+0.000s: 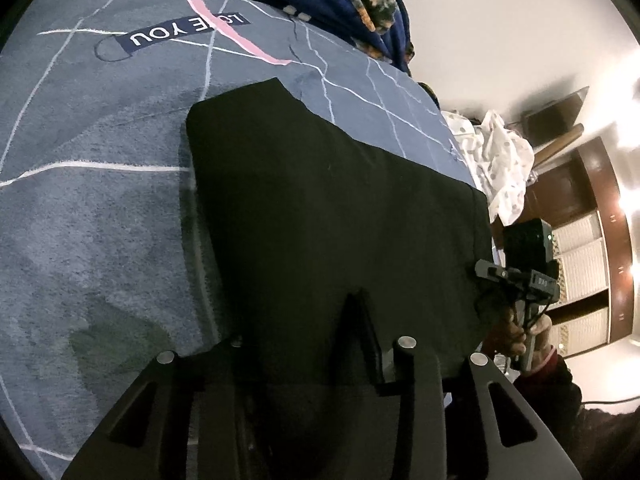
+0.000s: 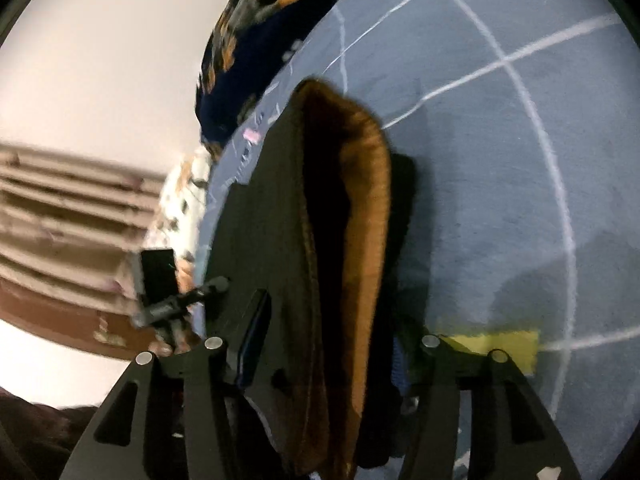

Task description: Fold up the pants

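Observation:
Black pants (image 1: 328,216) lie folded flat on a grey-blue bedspread (image 1: 100,208). At their near edge my left gripper (image 1: 296,320) has its jaws apart, with black cloth lying between them; one finger (image 1: 360,332) shows, the other is lost against the dark fabric. In the right wrist view the waist end of the pants (image 2: 360,216) gapes and shows a brown fleece lining. It runs between the spread jaws of my right gripper (image 2: 328,340), and I see no pinch on it. The right gripper (image 1: 516,276), held by a hand, sits at the pants' right edge.
A dark blue blanket (image 1: 360,4) with orange patches is heaped at the bed's far side. A white spotted cloth (image 1: 500,160) lies beyond the bed's edge, with a brown wardrobe (image 1: 592,240) behind. A yellow patch (image 2: 504,344) is on the bedspread by the right gripper.

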Demonstrator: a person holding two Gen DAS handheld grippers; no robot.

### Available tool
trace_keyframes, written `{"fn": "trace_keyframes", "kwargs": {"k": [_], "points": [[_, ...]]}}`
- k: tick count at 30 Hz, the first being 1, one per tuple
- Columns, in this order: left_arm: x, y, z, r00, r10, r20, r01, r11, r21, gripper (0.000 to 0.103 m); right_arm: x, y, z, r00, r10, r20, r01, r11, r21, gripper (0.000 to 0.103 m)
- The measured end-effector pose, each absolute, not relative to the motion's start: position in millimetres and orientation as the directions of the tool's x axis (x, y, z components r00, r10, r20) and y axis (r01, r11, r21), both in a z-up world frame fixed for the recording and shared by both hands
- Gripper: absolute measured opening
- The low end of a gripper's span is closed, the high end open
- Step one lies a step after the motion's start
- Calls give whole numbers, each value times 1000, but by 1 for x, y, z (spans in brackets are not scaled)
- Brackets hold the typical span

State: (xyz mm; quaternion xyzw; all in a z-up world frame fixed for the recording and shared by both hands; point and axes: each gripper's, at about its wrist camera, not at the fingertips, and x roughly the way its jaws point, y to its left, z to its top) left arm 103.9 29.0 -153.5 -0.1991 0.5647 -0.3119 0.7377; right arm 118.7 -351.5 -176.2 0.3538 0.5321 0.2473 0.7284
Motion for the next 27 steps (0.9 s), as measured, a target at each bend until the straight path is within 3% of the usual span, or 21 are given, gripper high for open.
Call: {"fn": "trace_keyframes", "kwargs": {"k": [5, 11, 14, 19, 27], "points": [[106, 35, -154, 129, -716, -686, 231, 694, -681, 39, 119, -345, -173, 287, 689, -665, -31, 701, 713, 35], [109, 36, -157, 93, -741, -665, 254, 664, -703, 39, 121, -350, -177, 268, 708, -654, -24, 683, 730, 35], [111, 35, -158, 77, -757, -649, 249, 645, -723, 46, 119, -355, -181, 280, 732, -622, 21, 643, 766, 34], [102, 25, -151, 136, -707, -694, 304, 697, -650, 47, 114, -350, -178, 316, 694, -647, 31, 674, 738, 31], [95, 15, -147, 203, -656, -727, 330, 745, -580, 33, 112, -343, -173, 346, 634, -691, 59, 721, 691, 31]]}}
